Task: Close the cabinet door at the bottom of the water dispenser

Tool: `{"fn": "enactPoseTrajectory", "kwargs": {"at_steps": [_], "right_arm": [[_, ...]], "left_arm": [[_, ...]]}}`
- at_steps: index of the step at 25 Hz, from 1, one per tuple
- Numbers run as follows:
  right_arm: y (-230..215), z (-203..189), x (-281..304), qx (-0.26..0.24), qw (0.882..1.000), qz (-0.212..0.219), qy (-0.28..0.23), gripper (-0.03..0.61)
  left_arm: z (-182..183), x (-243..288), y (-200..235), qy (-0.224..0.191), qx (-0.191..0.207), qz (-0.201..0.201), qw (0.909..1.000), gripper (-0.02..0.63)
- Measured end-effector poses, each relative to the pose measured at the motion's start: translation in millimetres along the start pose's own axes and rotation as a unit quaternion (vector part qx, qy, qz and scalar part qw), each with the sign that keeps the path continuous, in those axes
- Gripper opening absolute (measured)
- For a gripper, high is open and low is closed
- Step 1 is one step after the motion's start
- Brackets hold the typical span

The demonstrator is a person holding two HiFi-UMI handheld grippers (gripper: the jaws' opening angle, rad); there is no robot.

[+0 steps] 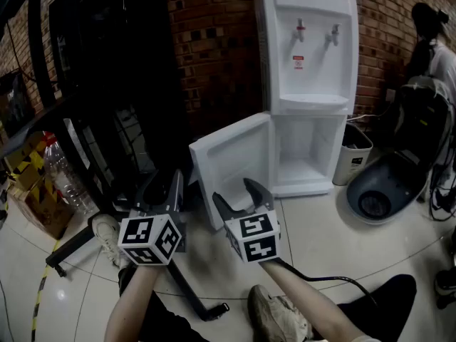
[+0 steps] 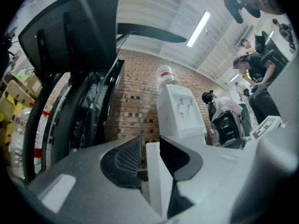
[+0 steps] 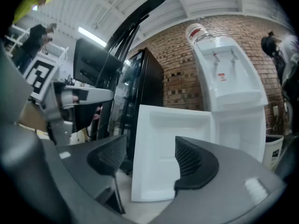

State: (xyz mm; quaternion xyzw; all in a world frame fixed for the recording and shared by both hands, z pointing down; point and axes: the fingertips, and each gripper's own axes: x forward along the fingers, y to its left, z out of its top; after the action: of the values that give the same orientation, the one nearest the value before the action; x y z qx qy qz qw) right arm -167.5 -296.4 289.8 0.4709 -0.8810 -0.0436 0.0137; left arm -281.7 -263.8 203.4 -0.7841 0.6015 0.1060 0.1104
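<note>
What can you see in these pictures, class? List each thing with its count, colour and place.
water dispenser: one, white, against the brick wall
cabinet door: one, white, swung open at the dispenser's bottom
waste bin: one, pale, right of the dispenser
plastic bottle: one, clear, far left
bystander: one, far right
left gripper: one, grey, jaws open, before the door
right gripper: one, grey, jaws open, before the door

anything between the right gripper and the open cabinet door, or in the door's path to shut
Nothing visible. The right gripper faces the cabinet door with a clear gap between, and the compartment it closes on looks empty.
</note>
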Motion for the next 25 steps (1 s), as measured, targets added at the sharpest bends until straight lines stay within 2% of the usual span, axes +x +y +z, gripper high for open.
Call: {"fn": "enactPoseTrajectory", "kwargs": {"at_steps": [4, 8, 12, 17, 21, 23, 25], "right_arm": [[7, -10, 52, -0.038, 0.997, -0.063, 0.013, 0.319], [7, -18, 80, -0.042, 0.994, -0.095, 0.02, 0.327], [8, -34, 96, -0.045, 0.993, -0.1, 0.037, 0.327], [9, -41, 108, -0.042, 0.994, -0.092, 0.041, 0.319], [6, -40, 110, -0.05, 0.994, -0.088, 0.043, 0.308], [7, -38, 110, -0.054, 0.994, -0.087, 0.041, 0.304], [8, -38, 106, -0.058, 0.994, -0.087, 0.037, 0.295]], "left_arm": [[-49, -12, 23, 0.04, -0.015, 0.022, 0.9988, 0.129], [-64, -8, 25, 0.053, -0.018, 0.013, 0.9983, 0.127], [-78, -8, 12, 0.068, -0.023, -0.007, 0.9974, 0.126], [-101, -3, -5, 0.096, -0.005, -0.034, 0.9948, 0.078], [-103, 2, -3, 0.095, -0.025, -0.025, 0.9949, 0.089], [-102, 4, 2, 0.091, -0.049, -0.015, 0.9945, 0.103], [-104, 4, 6, 0.088, -0.071, -0.004, 0.9936, 0.14]]}}
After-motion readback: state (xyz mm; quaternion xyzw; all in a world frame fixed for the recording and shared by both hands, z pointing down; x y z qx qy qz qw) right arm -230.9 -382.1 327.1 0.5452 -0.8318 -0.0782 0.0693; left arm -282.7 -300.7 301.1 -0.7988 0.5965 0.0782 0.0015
